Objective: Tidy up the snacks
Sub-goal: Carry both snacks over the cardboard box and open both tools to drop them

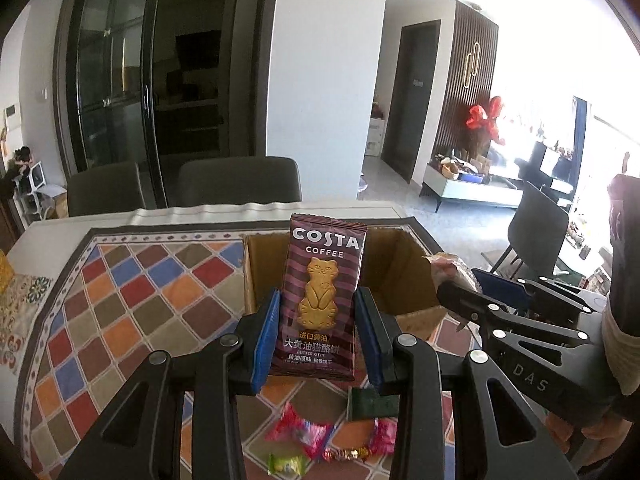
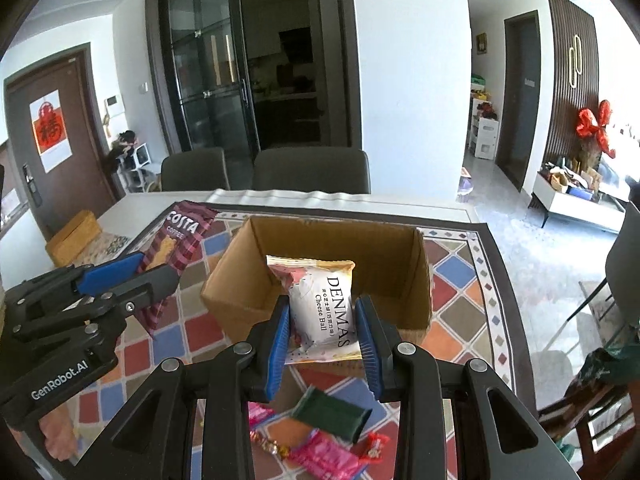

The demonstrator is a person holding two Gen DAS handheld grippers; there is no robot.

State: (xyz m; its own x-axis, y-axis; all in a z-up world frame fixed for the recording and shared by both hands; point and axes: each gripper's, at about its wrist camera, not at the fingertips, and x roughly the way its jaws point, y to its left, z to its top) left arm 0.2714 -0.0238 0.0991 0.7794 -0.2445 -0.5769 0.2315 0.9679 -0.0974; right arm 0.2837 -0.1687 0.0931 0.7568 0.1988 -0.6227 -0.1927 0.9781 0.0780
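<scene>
My left gripper (image 1: 318, 334) is shut on a maroon Costa Coffee biscuit packet (image 1: 320, 300) and holds it upright above the table, in front of an open cardboard box (image 1: 404, 276). My right gripper (image 2: 324, 338) is shut on a white Denmas Cheese Ball packet (image 2: 324, 308) and holds it over the near edge of the same box (image 2: 240, 284). The left gripper (image 2: 132, 276) with its Costa packet (image 2: 180, 248) shows at the left of the right wrist view. The right gripper (image 1: 460, 294) shows at the right of the left wrist view.
Loose sweets lie on the patterned tablecloth (image 1: 132, 300) under the grippers: a dark green packet (image 2: 332, 414), pink wrappers (image 2: 324, 456), a green candy (image 1: 286, 464). Two dark chairs (image 2: 312, 172) stand behind the table. A yellow box (image 2: 74, 236) sits at the table's far left.
</scene>
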